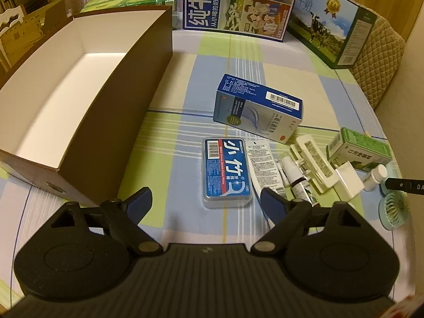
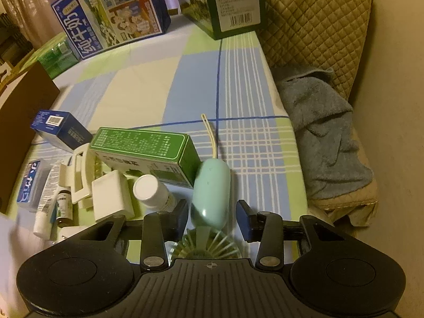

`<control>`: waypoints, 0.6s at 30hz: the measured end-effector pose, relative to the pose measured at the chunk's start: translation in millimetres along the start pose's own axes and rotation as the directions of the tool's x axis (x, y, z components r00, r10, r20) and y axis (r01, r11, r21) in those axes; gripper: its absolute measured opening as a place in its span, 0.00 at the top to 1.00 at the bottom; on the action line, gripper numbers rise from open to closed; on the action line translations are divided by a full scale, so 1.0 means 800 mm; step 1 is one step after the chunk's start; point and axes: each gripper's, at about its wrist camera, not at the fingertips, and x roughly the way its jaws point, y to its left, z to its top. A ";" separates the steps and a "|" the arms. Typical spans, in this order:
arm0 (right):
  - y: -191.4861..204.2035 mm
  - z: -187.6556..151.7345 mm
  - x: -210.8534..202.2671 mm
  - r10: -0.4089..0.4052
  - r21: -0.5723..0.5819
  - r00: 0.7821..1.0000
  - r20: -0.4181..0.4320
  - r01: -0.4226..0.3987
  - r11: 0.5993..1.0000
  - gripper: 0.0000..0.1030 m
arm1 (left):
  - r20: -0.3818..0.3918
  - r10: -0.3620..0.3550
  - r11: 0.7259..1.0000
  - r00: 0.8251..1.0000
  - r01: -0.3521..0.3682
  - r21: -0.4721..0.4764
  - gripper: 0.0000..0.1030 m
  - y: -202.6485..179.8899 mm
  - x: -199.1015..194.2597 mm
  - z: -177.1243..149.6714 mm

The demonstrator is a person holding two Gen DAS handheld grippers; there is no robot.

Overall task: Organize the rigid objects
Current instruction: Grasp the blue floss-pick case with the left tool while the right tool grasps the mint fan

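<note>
In the left wrist view my left gripper [image 1: 205,201] is open just above the checked tablecloth. A blue dental-floss case [image 1: 226,172] lies flat right ahead of its fingertips, untouched. An open brown box [image 1: 79,92] with a white inside stands at the left. In the right wrist view my right gripper [image 2: 213,214] straddles the handle of a mint hand fan [image 2: 210,193]. The left pad is at the handle and a gap shows at the right pad, so it is open. The fan's round head [image 2: 206,246] lies under the gripper.
Between the grippers lie a blue medicine box [image 1: 258,111], a green medicine box [image 2: 143,148], a white clip [image 1: 312,164], a white tube [image 1: 262,164], small bottles [image 2: 153,190] and a white block [image 2: 111,196]. Milk cartons [image 1: 233,2] stand at the back. A quilted chair with a blue towel [image 2: 323,132] borders the table's right edge.
</note>
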 end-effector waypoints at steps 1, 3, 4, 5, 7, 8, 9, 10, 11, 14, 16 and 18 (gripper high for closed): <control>0.000 0.001 0.003 0.001 0.000 1.000 -0.005 -0.001 1.000 0.64 | -0.002 0.001 1.000 1.000 -0.001 -0.001 0.18 0.000 0.003 0.001; 0.001 0.001 0.009 0.001 -0.003 1.000 -0.018 -0.001 1.000 0.66 | -0.010 -0.012 1.000 1.000 0.012 0.028 0.18 -0.002 0.008 0.002; 0.001 0.000 0.012 0.000 -0.005 1.000 -0.023 0.000 1.000 0.68 | -0.013 -0.010 1.000 1.000 0.010 0.030 0.18 -0.003 0.010 0.003; 0.001 -0.001 0.014 0.001 -0.006 1.000 -0.029 -0.001 1.000 0.70 | -0.015 -0.010 0.999 1.000 0.010 0.032 0.18 -0.003 0.013 0.004; 0.001 -0.001 0.015 0.003 -0.002 1.000 -0.022 -0.003 1.000 0.70 | -0.019 -0.008 0.999 1.000 0.008 0.036 0.18 -0.006 0.018 0.006; 0.000 -0.002 0.015 0.005 0.001 1.000 -0.021 -0.005 1.000 0.71 | -0.023 -0.008 0.999 1.000 0.008 0.039 0.18 -0.007 0.021 0.006; -0.001 -0.002 0.014 0.003 0.006 1.000 -0.020 -0.003 1.000 0.71 | -0.027 -0.007 0.999 1.000 0.008 0.041 0.18 -0.008 0.025 0.008; -0.002 -0.003 0.014 -0.004 0.009 1.000 -0.015 0.004 1.000 0.71 | -0.029 -0.009 0.999 1.000 0.010 0.044 0.18 -0.010 0.028 0.009; -0.003 -0.003 0.013 -0.009 0.013 1.000 -0.012 0.009 1.000 0.71 | -0.031 -0.009 0.999 0.999 0.010 0.048 0.18 -0.011 0.032 0.010; -0.008 -0.002 0.013 -0.003 0.020 1.000 -0.016 0.003 1.000 0.71 | -0.044 -0.014 0.998 0.999 0.017 0.059 0.19 -0.017 0.044 0.013; -0.009 -0.002 0.012 -0.005 0.015 1.000 -0.018 0.005 1.000 0.71 | -0.052 -0.022 0.997 0.998 0.026 0.072 0.20 -0.022 0.054 0.016; -0.009 -0.002 0.012 -0.003 0.017 1.000 -0.016 0.003 1.000 0.71 | -0.060 -0.019 0.996 0.998 0.024 0.085 0.20 -0.025 0.064 0.019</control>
